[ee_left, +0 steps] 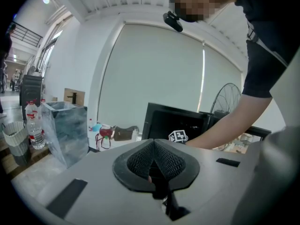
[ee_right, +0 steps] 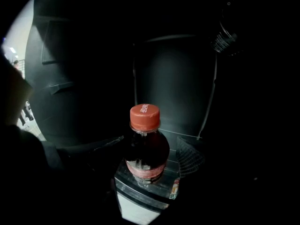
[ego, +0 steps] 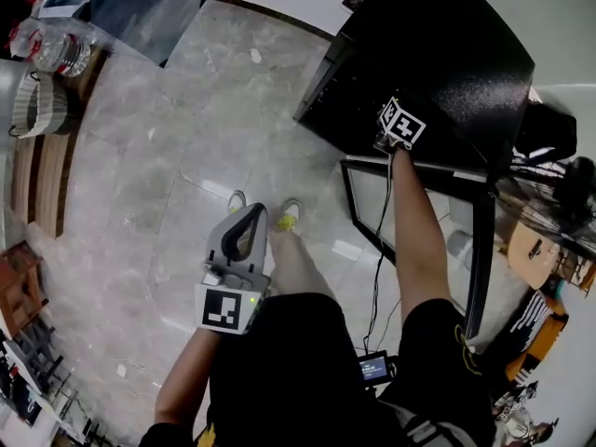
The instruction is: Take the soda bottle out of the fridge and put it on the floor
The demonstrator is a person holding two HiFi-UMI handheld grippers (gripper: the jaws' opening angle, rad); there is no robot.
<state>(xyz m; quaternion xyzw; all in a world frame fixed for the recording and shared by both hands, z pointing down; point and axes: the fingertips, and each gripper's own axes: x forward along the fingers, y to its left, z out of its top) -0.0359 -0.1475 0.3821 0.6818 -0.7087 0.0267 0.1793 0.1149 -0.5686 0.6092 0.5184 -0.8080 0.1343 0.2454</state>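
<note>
The soda bottle [ee_right: 145, 149], dark with a red cap and red label, stands upright on a shelf inside the dark fridge [ee_right: 173, 88]. My right gripper [ee_right: 152, 146] reaches in around it, one jaw on each side of the bottle's body; a thin gap shows at the right pad [ee_right: 190, 156], so it reads as open. In the head view only its marker cube [ego: 402, 124] shows at the black fridge [ego: 438, 54], the jaws hidden inside. My left gripper [ego: 250, 220] hangs over the floor by the person's legs, shut and empty, tips together [ee_left: 153, 142].
The fridge's glass door [ego: 410, 212] stands swung open towards the person. The person's feet [ego: 287, 214] are on the marble floor [ego: 177, 156]. Water bottles [ego: 60, 49], a basket [ego: 37, 105] and a translucent bin [ego: 121, 3] sit at the far left. Clutter lines the right side.
</note>
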